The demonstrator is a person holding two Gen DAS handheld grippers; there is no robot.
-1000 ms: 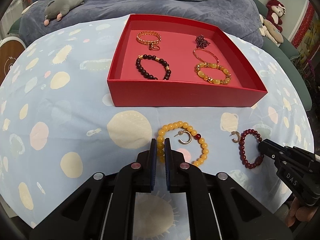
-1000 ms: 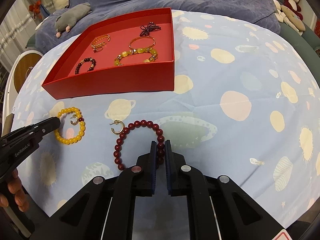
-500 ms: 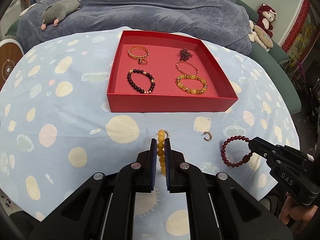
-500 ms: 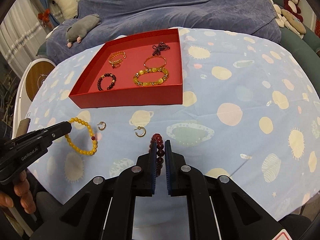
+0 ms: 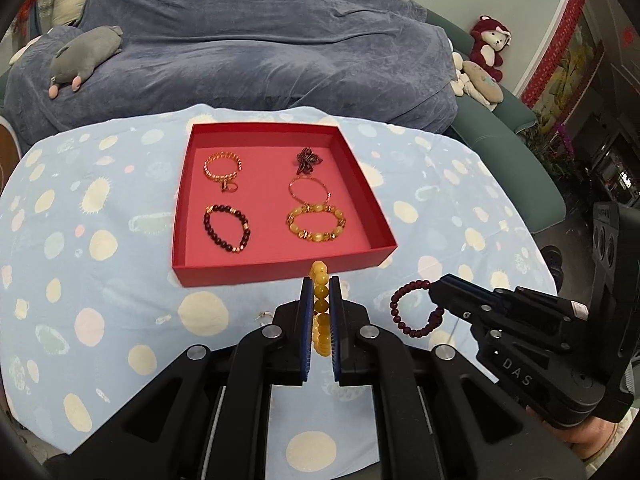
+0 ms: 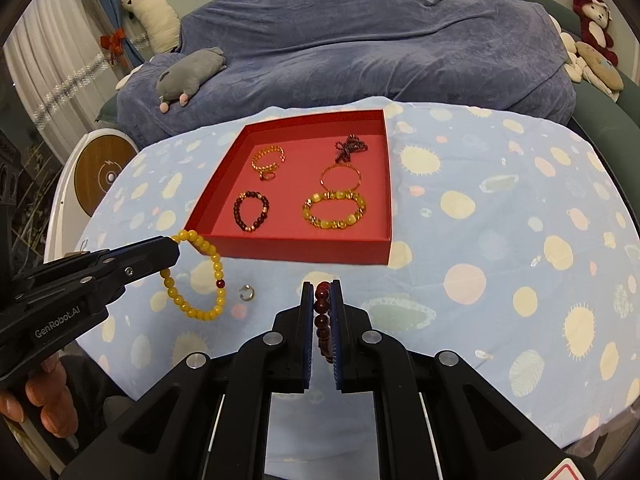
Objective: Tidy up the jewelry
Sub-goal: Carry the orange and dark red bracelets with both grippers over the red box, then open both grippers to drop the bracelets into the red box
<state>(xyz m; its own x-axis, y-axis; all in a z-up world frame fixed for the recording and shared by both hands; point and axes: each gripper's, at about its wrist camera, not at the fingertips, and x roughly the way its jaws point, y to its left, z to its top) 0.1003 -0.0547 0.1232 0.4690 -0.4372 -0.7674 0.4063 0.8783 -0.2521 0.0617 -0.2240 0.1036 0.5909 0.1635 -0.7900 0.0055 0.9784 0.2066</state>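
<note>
My left gripper [image 5: 320, 286] is shut on a yellow bead bracelet [image 5: 321, 304], which hangs in the air in the right wrist view [image 6: 208, 276]. My right gripper [image 6: 321, 290] is shut on a dark red bead bracelet [image 6: 322, 320], seen hanging in the left wrist view [image 5: 414, 308]. Both are held above the cloth in front of the red tray [image 5: 280, 270], which holds several bracelets and a dark chain [image 5: 308, 159]. A small hoop earring [image 6: 247, 293] lies on the cloth; another small earring [image 5: 264, 315] shows by my left fingers.
The table has a light blue spotted cloth [image 5: 100, 240]. Behind it is a sofa under a blue-grey cover [image 5: 260, 48] with a grey plush toy [image 5: 84, 56]. A round white and wood device [image 6: 100, 172] stands at the left.
Both grippers have lifted their bracelets off the cloth and risen. The two earrings stayed on the cloth.
</note>
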